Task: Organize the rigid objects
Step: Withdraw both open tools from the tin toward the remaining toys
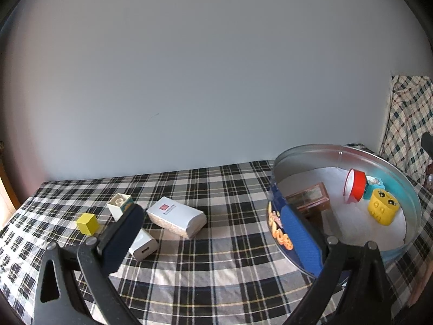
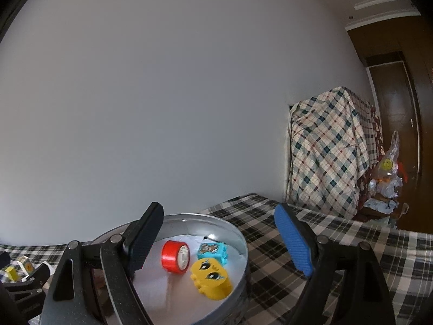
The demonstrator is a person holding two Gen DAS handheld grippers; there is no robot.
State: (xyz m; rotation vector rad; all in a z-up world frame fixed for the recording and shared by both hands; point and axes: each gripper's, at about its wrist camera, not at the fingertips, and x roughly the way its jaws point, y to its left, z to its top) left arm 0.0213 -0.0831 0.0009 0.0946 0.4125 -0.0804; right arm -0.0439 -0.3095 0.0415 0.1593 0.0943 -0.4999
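Note:
On the plaid cloth in the left wrist view lie a yellow cube (image 1: 87, 223), a cream toy brick (image 1: 119, 205), a white packet (image 1: 177, 216) and a white charger (image 1: 143, 246). My left gripper (image 1: 211, 238) is open just above them, its black pad over the charger's end and its blue pad against the outer wall of the round tin (image 1: 351, 151). Inside the tin are a red tape roll (image 2: 174, 257), a cyan block (image 2: 213, 252), a yellow face block (image 2: 211, 279) and a brown box (image 1: 311, 197). My right gripper (image 2: 219, 243) hangs open over the tin (image 2: 238, 233), holding nothing.
A plain wall runs close behind the cloth-covered surface (image 1: 216, 270). To the right stands a bulky thing draped in a checked cloth (image 2: 324, 149), with a plastic bag (image 2: 389, 162) and a dark wooden door (image 2: 392, 94) beyond it.

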